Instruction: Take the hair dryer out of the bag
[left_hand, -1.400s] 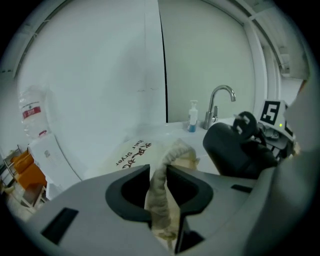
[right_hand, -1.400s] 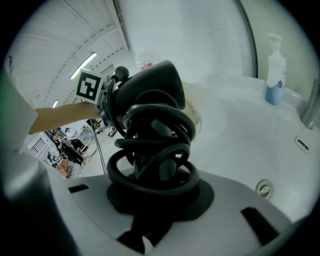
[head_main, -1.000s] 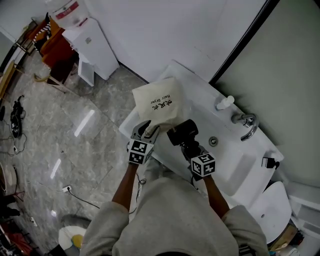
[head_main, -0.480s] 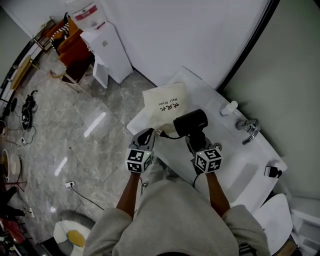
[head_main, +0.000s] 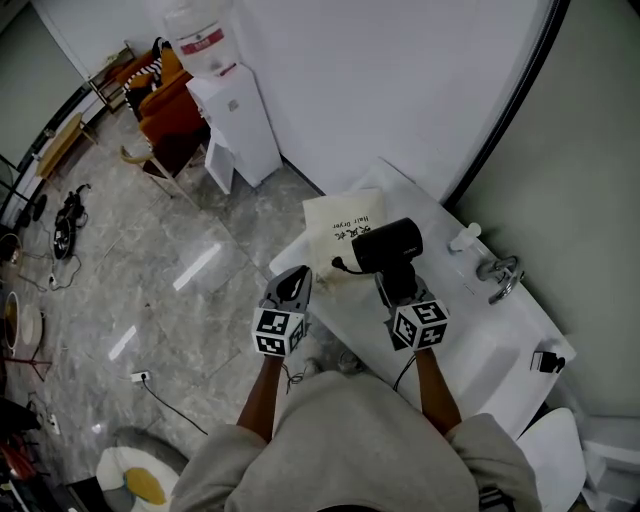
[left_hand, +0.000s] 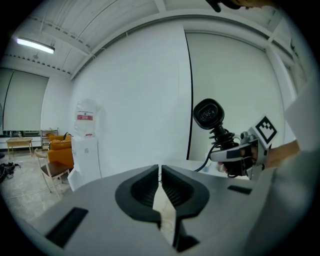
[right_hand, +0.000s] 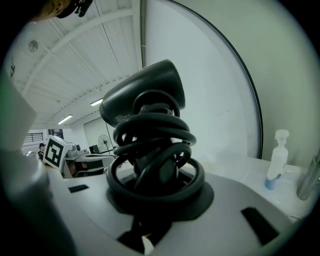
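The right gripper (head_main: 397, 287) is clamped on the handle of the black hair dryer (head_main: 388, 245), and the cord (right_hand: 152, 150) is wound around this handle in several loops. The dryer is out of the bag (head_main: 345, 228). It is held upright in the air, with its body above the jaws, and in the head view it shows against the right edge of the bag. The bag is beige with dark print and lies flat on the left end of the white counter (head_main: 480, 335). The left gripper (head_main: 293, 286) has its jaws closed together and grips no object. It hangs to the left of the dryer, off the counter edge and apart from the bag. Further right on the counter are a small bottle (head_main: 464, 237) and a faucet (head_main: 497, 272). A water dispenser (head_main: 232, 110) stands on the floor by the wall.
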